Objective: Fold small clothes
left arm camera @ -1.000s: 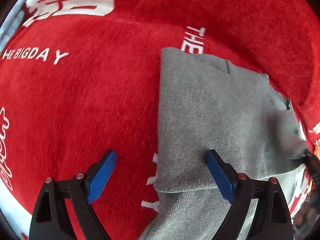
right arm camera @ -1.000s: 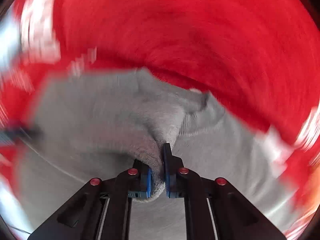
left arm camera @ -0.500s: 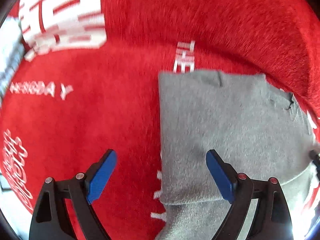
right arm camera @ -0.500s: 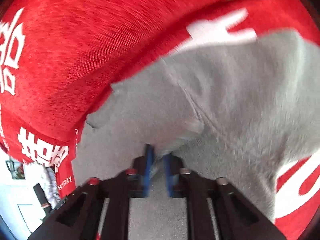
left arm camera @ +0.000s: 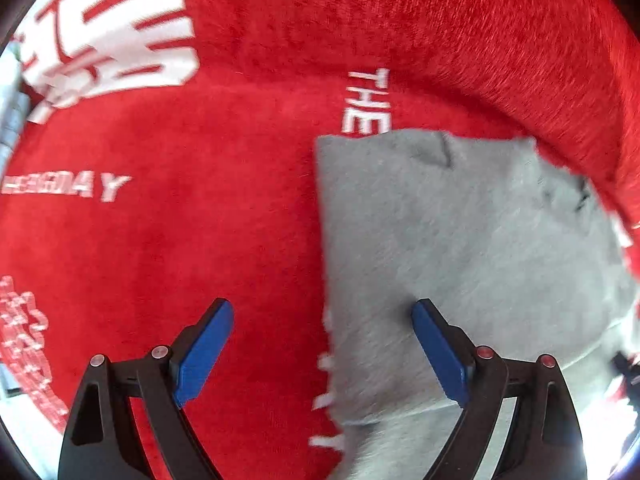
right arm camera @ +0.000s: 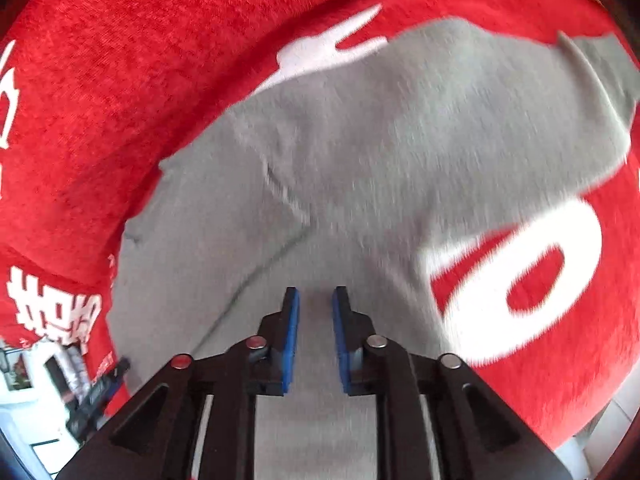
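Observation:
A small grey knitted garment lies folded flat on a red blanket. My left gripper hangs wide open above the garment's left edge, one blue pad over the red cloth, the other over the grey, nothing between them. In the right wrist view the same grey garment spreads out below my right gripper. Its jaws are opening, with a narrow gap between the blue pads and no cloth in it. A folded layer's edge runs diagonally across the grey fabric just ahead of the pads.
The red blanket carries large white lettering and characters around the garment. Its raised folds rim the far side. At the lower left of the right wrist view a pale floor and dark furniture show past the blanket's edge.
The right gripper swung across with a pinch of grey fabric, then let it go; its pads now stand apart and bare. The left gripper drifted slightly, staying wide open.

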`<state>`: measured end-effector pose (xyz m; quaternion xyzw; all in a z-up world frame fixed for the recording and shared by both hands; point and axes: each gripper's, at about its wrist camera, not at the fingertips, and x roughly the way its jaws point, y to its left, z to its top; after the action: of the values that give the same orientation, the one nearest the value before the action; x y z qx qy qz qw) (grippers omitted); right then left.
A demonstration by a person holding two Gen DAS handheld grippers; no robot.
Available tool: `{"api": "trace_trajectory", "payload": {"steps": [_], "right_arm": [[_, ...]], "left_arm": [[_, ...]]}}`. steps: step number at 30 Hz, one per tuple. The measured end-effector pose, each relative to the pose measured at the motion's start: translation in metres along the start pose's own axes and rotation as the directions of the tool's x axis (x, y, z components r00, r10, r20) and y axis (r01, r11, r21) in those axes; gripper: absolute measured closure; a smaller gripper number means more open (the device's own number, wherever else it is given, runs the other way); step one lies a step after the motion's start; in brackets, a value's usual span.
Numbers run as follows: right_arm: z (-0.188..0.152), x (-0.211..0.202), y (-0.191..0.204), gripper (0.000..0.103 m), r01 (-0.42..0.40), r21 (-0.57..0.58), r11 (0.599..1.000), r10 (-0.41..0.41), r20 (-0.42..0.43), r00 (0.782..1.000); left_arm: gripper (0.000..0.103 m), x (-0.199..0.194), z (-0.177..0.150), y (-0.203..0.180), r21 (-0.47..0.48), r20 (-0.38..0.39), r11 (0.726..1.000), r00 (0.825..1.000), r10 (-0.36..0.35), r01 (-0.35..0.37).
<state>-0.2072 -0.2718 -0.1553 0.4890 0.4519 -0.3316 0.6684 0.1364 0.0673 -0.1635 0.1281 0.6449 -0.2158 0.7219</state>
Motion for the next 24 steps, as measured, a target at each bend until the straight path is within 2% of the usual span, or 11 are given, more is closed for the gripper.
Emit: {"api": "trace_trajectory", "payload": {"steps": [1, 4, 5, 8, 10, 14, 19, 22, 23, 24], "right_arm": [[-0.007, -0.002, 0.001, 0.080, -0.010, -0.009, 1.000, 0.010, -0.004, 1.000], [-0.023, -0.002, 0.011, 0.080, -0.034, -0.042, 0.999, 0.033, -0.019, 0.999], [-0.029, 0.003, 0.020, 0.080, -0.037, -0.050, 0.998, 0.036, -0.027, 0.999], [-0.041, 0.002, 0.033, 0.080, -0.049, -0.074, 0.996, 0.046, -0.038, 0.998], [-0.046, 0.005, 0.042, 0.080, -0.056, -0.087, 0.995, 0.053, -0.035, 0.998], [-0.055, 0.019, 0.051, 0.080, -0.057, -0.094, 0.994, 0.051, -0.068, 0.996], [-0.066, 0.023, 0.055, 0.080, -0.066, -0.080, 0.995, 0.059, -0.080, 0.995], [-0.069, 0.016, 0.058, 0.079, -0.064, -0.087, 0.994, 0.059, -0.067, 0.996], [-0.070, 0.014, 0.059, 0.074, -0.065, -0.090, 0.994, 0.059, -0.062, 0.996], [-0.070, 0.013, 0.060, 0.065, -0.065, -0.090, 0.994, 0.060, -0.059, 0.996]], "left_arm": [[0.013, 0.002, 0.005, -0.002, 0.006, -0.006, 1.000, 1.000, -0.022, 0.022], [0.087, 0.001, 0.012, -0.012, 0.050, -0.026, 0.992, 0.993, -0.111, 0.112], [0.094, -0.004, 0.013, -0.014, 0.059, -0.009, 0.993, 0.994, -0.106, 0.107], [0.094, -0.016, 0.011, -0.012, 0.109, 0.035, 0.989, 0.994, -0.103, 0.098], [0.094, -0.010, 0.004, -0.007, 0.126, 0.017, 0.989, 0.997, -0.074, 0.071], [0.093, -0.007, -0.001, 0.003, 0.098, 0.027, 0.989, 0.993, -0.112, 0.109], [0.093, -0.028, -0.011, -0.010, 0.144, 0.050, 0.989, 0.998, -0.031, 0.023], [0.093, -0.040, -0.023, -0.018, 0.170, 0.039, 0.985, 0.999, -0.013, 0.006], [0.093, -0.043, -0.029, -0.022, 0.177, 0.029, 0.984, 1.000, -0.009, 0.004], [0.093, -0.045, -0.030, -0.024, 0.182, 0.022, 0.983, 1.000, -0.008, 0.004]]}}
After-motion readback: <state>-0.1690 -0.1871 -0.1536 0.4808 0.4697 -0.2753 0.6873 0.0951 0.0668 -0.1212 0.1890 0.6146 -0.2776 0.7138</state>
